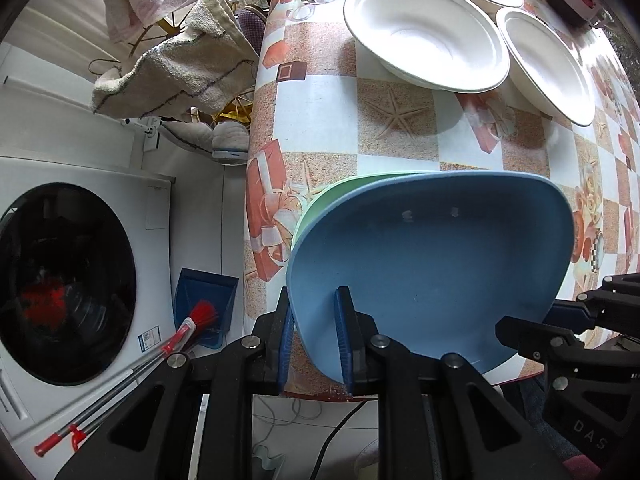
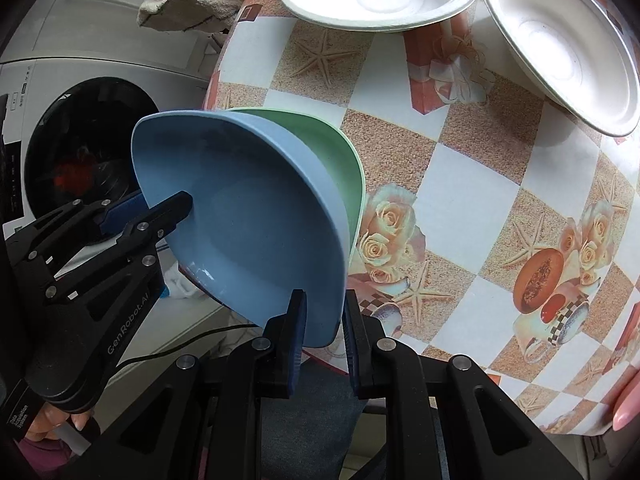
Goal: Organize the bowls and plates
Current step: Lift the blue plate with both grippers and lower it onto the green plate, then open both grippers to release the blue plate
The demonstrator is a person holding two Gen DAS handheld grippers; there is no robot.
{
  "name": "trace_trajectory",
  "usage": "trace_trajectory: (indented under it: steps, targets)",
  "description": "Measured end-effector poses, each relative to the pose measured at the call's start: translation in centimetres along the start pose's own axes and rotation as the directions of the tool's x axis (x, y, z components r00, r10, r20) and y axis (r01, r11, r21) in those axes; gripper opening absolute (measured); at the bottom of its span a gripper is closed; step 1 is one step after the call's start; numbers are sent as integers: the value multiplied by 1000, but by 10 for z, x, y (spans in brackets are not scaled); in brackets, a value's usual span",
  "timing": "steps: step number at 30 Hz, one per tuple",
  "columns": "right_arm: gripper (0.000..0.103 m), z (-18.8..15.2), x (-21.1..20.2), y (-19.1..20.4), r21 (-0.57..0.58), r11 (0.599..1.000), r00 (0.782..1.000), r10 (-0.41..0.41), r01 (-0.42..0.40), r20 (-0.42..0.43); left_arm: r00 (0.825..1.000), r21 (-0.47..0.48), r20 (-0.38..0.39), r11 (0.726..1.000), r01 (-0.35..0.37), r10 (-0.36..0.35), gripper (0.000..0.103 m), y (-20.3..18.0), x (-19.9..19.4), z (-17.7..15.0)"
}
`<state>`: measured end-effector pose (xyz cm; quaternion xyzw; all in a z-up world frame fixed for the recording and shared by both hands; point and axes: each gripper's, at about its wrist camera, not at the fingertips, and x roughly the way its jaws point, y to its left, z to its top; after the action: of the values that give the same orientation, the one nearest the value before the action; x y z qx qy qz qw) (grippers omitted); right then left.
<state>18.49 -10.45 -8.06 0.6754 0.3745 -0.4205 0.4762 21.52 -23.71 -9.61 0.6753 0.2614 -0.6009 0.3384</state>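
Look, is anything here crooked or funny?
Yes. The blue bowl sits tilted inside the green bowl, both poking past the table edge. Both grippers, left and right, pinch its rim. Nothing looks spilled.

L gripper [image 1: 316,336] pointing down, fingers clamped tight, R gripper [image 2: 324,334] angled down, fingers clamped too

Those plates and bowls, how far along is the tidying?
Partly done. The blue bowl already sits nested in the green bowl. In hand: the left gripper and right gripper each clamp the blue bowl's rim. Left: the white plates lie spread separately over the table.
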Motion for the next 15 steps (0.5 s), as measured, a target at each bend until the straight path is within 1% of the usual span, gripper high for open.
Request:
trace_trajectory:
  steps: [5,7,9,11,12,13,14,15]
  targets:
    - [21,16,19,10,13,1000,1000,5,-4,-18,1000,-7,-16,1000,-3,3,22,2,12,1]
    - [21,17,19,-1,20,1000,1000,6,-5,-23,1000,-9,-21,1000,-2,2,22,2,15,0]
    - [21,20,21,-2,24,1000,1000,5,-5,-25,1000,-12,-26,1000,-6,6,22,2,19,0]
    - [21,20,22,-5,25,1000,1000,9,-9,-20,999,-24,-33,1000,-5,4,26,2,22,-1]
    - [21,21,21,-6,22,1000,1000,7,-7,-13,999,-29,-35,1000,0,-1,32,2,22,-2]
    - [24,21,21,-7,20,1000,1000,0,0,-8,1000,-36,-31,999,0,-1,43,3,21,-3]
    - [27,21,20,-9,18,1000,1000,-16,16,-4,1000,-41,-24,999,-2,1,51,4,20,-4]
    - [43,20,19,-12,20,999,1000,-25,25,2,1000,-44,-15,999,-2,1,64,5,18,-6]
